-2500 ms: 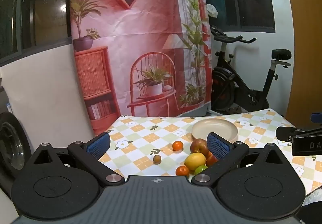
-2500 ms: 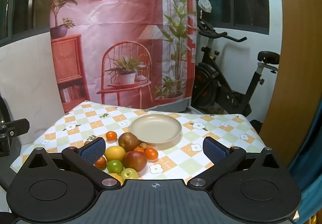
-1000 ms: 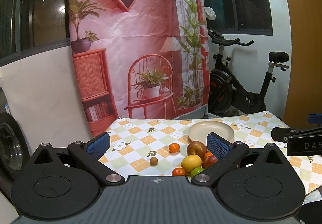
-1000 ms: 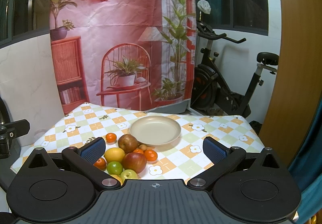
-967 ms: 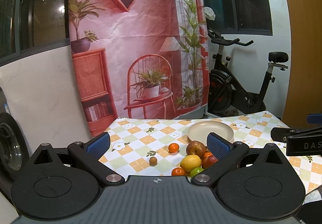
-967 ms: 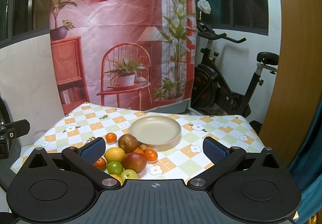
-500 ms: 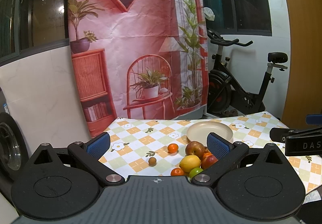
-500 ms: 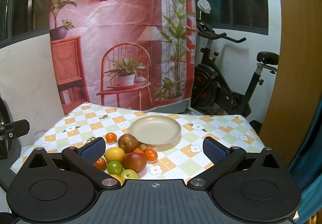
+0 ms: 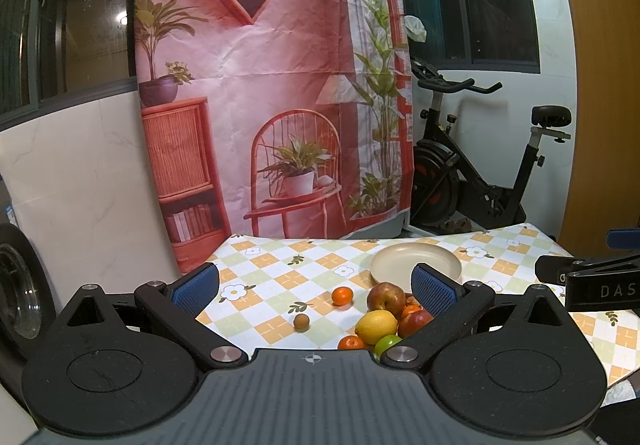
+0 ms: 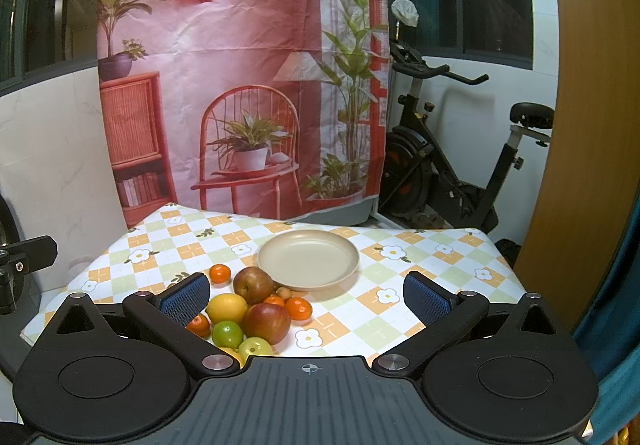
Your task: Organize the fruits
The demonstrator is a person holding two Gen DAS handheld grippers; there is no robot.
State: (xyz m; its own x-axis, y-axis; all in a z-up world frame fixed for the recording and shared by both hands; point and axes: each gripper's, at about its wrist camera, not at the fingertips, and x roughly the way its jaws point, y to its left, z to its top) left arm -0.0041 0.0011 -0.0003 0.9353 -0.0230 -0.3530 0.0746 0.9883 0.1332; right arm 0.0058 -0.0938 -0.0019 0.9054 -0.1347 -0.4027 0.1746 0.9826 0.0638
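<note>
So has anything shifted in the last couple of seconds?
Barely: the left gripper has drawn back and lifted slightly, nothing grasped or released. The right gripper is unchanged, both are open and empty, and the fruits lie beside the empty plate.

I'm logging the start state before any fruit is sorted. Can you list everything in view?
plate: one, beige, empty, mid-table
apples: two, red, in the cluster before the plate
lemon: one, yellow, cluster's left
lime: one, green, near edge
tangerines: at least four, orange, in and around the cluster
tablecloth: one, checked
exercise bike: one, black, behind
left gripper: open, empty
right gripper: open, empty
</note>
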